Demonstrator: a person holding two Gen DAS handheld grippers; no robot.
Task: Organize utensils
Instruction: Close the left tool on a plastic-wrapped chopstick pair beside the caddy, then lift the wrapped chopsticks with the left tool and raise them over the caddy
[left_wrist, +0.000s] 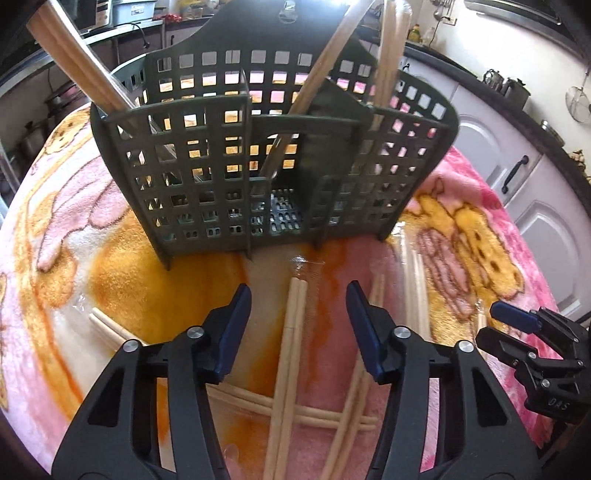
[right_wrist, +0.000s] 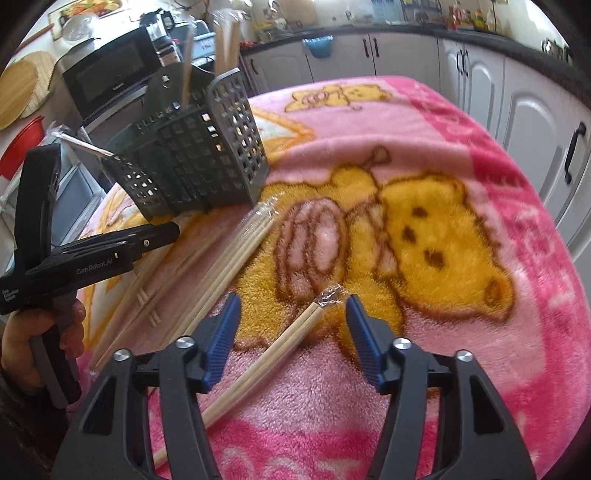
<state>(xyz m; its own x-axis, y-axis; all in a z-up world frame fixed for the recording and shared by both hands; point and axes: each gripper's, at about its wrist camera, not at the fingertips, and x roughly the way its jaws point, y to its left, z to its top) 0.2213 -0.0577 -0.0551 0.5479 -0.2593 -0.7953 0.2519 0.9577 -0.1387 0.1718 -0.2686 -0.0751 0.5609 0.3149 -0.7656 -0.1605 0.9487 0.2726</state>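
Note:
A dark green slotted utensil caddy stands on the blanket and holds several wooden chopsticks upright; it also shows in the right wrist view. My left gripper is open and empty above a wrapped chopstick pair lying in front of the caddy. My right gripper is open and empty over another wrapped chopstick pair, whose tip lies between the fingers. More loose chopsticks lie between caddy and grippers.
A pink and yellow cartoon blanket covers the table. White kitchen cabinets stand to the right and a black microwave behind the caddy. The left gripper's body and hand show at the left of the right wrist view.

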